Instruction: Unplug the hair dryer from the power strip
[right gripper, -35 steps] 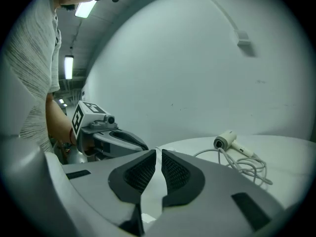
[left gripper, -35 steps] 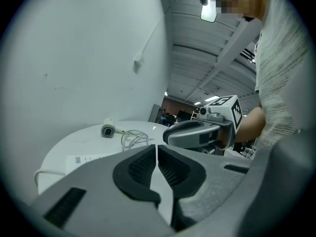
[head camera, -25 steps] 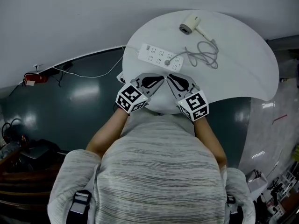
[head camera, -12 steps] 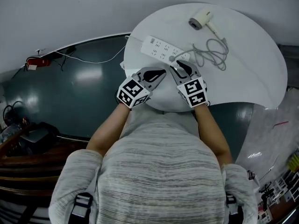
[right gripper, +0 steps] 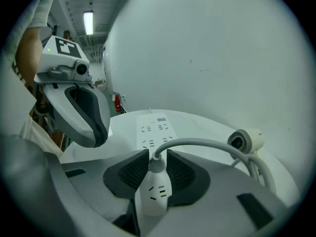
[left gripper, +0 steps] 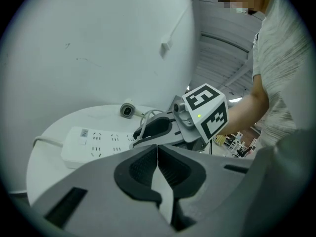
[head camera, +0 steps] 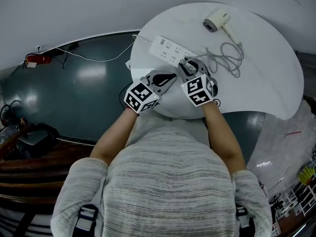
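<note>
A white power strip [head camera: 170, 50] lies on the round white table [head camera: 261, 83]. The cream hair dryer [head camera: 216, 21] rests at the far side, and its grey cord [head camera: 228, 56] loops back to the strip. The white plug [right gripper: 157, 168] sits in the strip's near end. My right gripper [right gripper: 157, 164] has just opened its jaws and is open, with the plug between the pads [right gripper: 134, 172]. My left gripper [left gripper: 157, 159] is shut on nothing, hovering just left of the right gripper [left gripper: 158, 130] and short of the strip [left gripper: 96, 143].
The strip's own white cable [head camera: 98, 58] runs off the table's left edge across the dark floor to a red object [head camera: 37, 59]. Dark furniture [head camera: 24, 142] stands at the lower left. A white wall rises behind the table.
Both grippers have moved forward and down toward the strip. The right gripper's jaws have opened and now straddle the plug. The left gripper stays shut.
</note>
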The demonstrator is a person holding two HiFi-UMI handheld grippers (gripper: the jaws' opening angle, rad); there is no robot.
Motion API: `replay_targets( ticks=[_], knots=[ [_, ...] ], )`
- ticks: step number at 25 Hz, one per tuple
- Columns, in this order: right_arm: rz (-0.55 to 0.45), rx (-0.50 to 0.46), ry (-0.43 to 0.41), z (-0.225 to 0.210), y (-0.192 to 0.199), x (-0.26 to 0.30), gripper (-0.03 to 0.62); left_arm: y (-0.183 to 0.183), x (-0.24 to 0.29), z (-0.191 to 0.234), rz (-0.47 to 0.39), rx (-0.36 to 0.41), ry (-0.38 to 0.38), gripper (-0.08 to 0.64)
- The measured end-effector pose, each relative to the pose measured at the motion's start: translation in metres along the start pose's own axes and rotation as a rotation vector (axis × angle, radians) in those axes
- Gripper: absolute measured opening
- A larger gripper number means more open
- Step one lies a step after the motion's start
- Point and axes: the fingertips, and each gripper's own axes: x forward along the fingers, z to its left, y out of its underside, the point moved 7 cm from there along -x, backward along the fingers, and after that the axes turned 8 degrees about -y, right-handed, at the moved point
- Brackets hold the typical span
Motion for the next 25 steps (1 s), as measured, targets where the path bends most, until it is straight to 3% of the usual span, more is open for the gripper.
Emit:
replay_targets(
  ticks=[3, 10, 13, 17, 19, 22, 25],
  knots=[
    [0.028, -0.041, -0.009, 0.002, -0.001, 0.004, 0.12, -0.001, 0.001, 0.002, 0.002, -0.003, 0.006, 0.008],
    [0.044, -0.028, -0.026, 0.001, -0.002, 0.006, 0.098, -0.004, 0.004, 0.012, 0.002, 0.003, 0.012, 0.008],
    [0.054, -0.025, -0.043, 0.0, -0.003, 0.005, 0.095, -0.009, 0.004, 0.017, 0.013, 0.053, 0.013, 0.014],
    [0.062, -0.017, -0.059, -0.002, -0.004, 0.005, 0.094, -0.019, 0.009, 0.027, 0.046, 0.193, 0.026, 0.2],
    [0.062, -0.013, -0.06, -0.001, -0.004, 0.006, 0.094, -0.024, 0.014, 0.033, 0.066, 0.283, 0.03, 0.256],
    [0.066, -0.009, -0.059, -0.002, -0.003, 0.006, 0.094, -0.025, 0.025, 0.041, 0.143, 0.45, 0.042, 0.36],
    [0.075, -0.011, -0.059, -0.002, -0.004, 0.005, 0.094, -0.025, 0.037, 0.047, 0.244, 0.651, 0.073, 0.421]
  ],
)
